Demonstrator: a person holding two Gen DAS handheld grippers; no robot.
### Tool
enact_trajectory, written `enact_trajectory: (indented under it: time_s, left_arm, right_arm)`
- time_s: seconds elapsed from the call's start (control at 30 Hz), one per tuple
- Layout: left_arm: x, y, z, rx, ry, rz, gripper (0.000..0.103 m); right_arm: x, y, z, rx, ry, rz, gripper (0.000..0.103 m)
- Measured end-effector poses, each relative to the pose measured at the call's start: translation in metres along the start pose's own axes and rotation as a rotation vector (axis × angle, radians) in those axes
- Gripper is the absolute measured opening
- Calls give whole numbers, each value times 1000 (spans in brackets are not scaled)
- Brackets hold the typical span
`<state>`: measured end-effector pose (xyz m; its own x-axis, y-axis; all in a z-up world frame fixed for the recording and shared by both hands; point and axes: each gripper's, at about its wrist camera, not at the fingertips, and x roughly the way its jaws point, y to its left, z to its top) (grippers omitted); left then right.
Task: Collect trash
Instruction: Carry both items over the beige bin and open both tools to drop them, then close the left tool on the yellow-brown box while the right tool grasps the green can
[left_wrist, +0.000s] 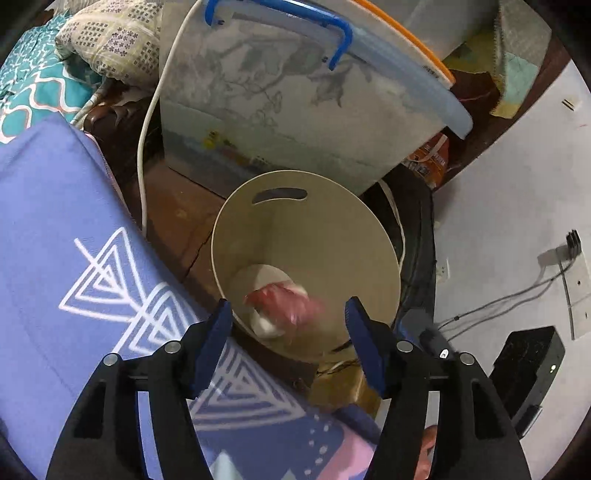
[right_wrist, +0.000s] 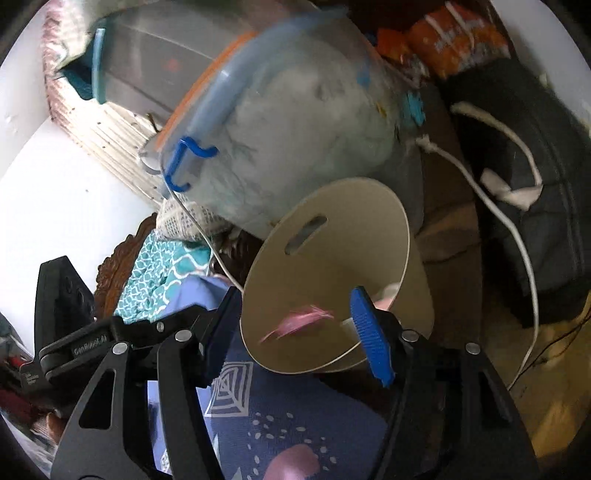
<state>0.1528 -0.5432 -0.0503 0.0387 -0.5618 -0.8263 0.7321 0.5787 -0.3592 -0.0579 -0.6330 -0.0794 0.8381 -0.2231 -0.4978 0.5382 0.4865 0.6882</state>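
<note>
A periwinkle bedsheet printed with white nested triangles (left_wrist: 55, 229) filled the left side of the left wrist view and ran under both grippers; in the right wrist view it lay along the bottom edge (right_wrist: 288, 417). Beyond it stood a clear plastic storage box with a pale blue rim and a blue clip handle (left_wrist: 295, 110), tilted, with pale fabric showing through its wall (right_wrist: 288, 129). A white cable (left_wrist: 147, 129) ran down past the box's left side. A black padded bag (right_wrist: 535, 221) lay at the right of the right wrist view, a white cord draped over it.

Just in front of the box stood a beige round plastic waste bin with a slot handle cut near its rim (left_wrist: 314, 236), its open mouth facing both cameras (right_wrist: 332, 258), its near rim beside the sheet's edge.

The left gripper (left_wrist: 290, 319) stood released over the near rim of the bin, its blue pads wide apart with nothing pressed between them. The right gripper (right_wrist: 295, 321) stood released too, its fingers either side of the bin's mouth.

A crumpled pink plastic wrapper (left_wrist: 284, 302) showed blurred between the left pads, inside the bin near its white bottom, touching neither pad. In the right wrist view a blurred pink scrap (right_wrist: 299, 321) appeared against the bin's inner wall, also free of the pads; whether it was the same piece I could not tell.
</note>
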Motion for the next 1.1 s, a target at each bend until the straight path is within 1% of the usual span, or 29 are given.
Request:
enact_trajectory:
  time_s: [0.1,0.2,0.27,0.33,0.4,0.47,0.5,0.53,0.63,0.67,0.7,0.73,0.83,0.87,0.9,0.97,1.0,1.03,1.1]
  left_arm:
    - [-27,5,-15,24,-35,4,60]
    - [-65,19,-39,33,-94,11,60]
    - [-93,37,-60,10,-141,20,60]
    - [-124,61,-81,-39,-187,23,60]
    - [-162,95,-110,-120,-247,25,60]
    - [-200,130,-141,-209,-307,32,60]
    - [-215,143,-153,-243,-329,34,60]
    - [-236,163,-175,-300,-363,38,60]
    - [-282,201,-222,-418,-435,60,60]
    - [-304,219,-248,-472,-474,86,60]
    - [-319,231,-266,-505,-497,111,60]
    - [-337,244,-286,-545,-523,149,60]
    - [-373,278,-337,-653,-568,242,61]
    - [-386,295,-358,-716,-576,285,60]
    - [-393,306,-372,-754,-575,317,61]
    - [-401,325,-394,-819,-563,374,60]
    - [-401,331,-403,-837,-556,395,60]
    - [-399,335,-408,-843,-547,411,61]
    - [-388,334,-404,-824,-501,461,61]
  right_arm:
    - [-10,14,-6,-37,-25,18,57]
    - [-11,38,-18,-74,10,88,52]
    - [-2,61,-33,-102,91,166,45]
    - [9,83,-50,-116,179,239,41]
    - [21,110,-75,-139,280,314,41]
    - [30,136,-98,-162,365,369,40]
    - [34,146,-109,-170,401,392,40]
    - [39,162,-126,-185,453,420,40]
    - [47,202,-171,-248,566,473,40]
    - [49,213,-185,-267,599,486,41]
    - [53,228,-204,-289,648,503,42]
    - [55,237,-215,-301,679,512,42]
    - [67,262,-256,-307,793,536,43]
    - [72,270,-269,-305,824,538,43]
    - [78,277,-279,-304,841,533,43]
    - [91,286,-291,-291,861,515,48]
    - [95,290,-300,-277,874,506,48]
    - [103,294,-304,-266,885,497,49]
    - [113,300,-315,-250,902,472,49]
